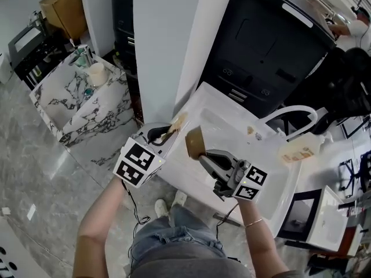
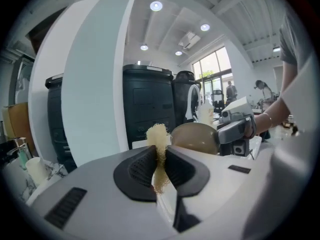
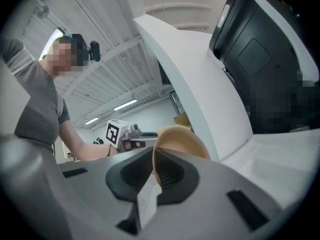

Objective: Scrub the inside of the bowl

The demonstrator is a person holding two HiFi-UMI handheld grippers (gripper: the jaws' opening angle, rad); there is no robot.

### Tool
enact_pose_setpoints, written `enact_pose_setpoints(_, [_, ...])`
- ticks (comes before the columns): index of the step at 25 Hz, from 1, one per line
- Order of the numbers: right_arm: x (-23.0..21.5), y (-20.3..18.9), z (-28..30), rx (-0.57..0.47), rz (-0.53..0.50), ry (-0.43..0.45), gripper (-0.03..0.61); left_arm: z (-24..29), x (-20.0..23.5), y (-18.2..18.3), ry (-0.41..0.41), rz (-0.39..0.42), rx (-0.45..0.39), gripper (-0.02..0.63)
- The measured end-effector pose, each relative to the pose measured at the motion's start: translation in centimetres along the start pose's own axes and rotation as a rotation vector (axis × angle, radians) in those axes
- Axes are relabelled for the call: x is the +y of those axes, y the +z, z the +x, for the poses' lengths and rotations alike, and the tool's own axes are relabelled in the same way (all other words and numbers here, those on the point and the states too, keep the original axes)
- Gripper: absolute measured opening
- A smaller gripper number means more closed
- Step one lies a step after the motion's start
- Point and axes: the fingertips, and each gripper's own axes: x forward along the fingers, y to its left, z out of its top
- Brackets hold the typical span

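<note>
This looks like a mock kitchen inside an open office hall. Behind the white sink [image 1: 229, 126] stands a tall black cabinet [image 1: 266, 45], and left of the sink is a marble-patterned counter [image 1: 87, 106]. Recessed ceiling lights [image 2: 156, 5] and large windows [image 2: 212, 69] show beyond the sink.

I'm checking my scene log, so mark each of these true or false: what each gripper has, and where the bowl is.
1. The left gripper is shut on a sponge. True.
2. The right gripper is open and empty. False: it is shut on the rim of the bowl.
3. The bowl stands on the marble table. False: the right gripper holds it up over the white sink.
4. The bowl is brown. True.
</note>
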Motion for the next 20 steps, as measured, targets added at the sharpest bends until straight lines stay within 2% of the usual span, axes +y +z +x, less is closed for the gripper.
enact_pose_setpoints(4, [0.8, 0.4, -1.1, -0.032, -0.020, 0.035, 0.021, 1.7, -1.2, 0.6, -0.158, 0.036, 0.084, 0.044])
enact_pose_setpoints(9, [1.1, 0.4, -2.4, -0.047, -0.036, 0.063, 0.021, 3.9, -2.2, -1.1, -0.287, 0.078, 0.243, 0.044])
enact_pose_setpoints(12, [0.9, 0.1, -3.1, -0.034, -0.049, 0.071, 0.021, 5.0, -3.0, -2.3, -0.327, 0.098, 0.301, 0.044])
enact_pose_setpoints(20, [-0.3, -0.8, -3.9, 0.006, -0.047, 0.095, 0.021, 7.3, -4.4, -2.6, -0.403, 0.152, 0.356, 0.044])
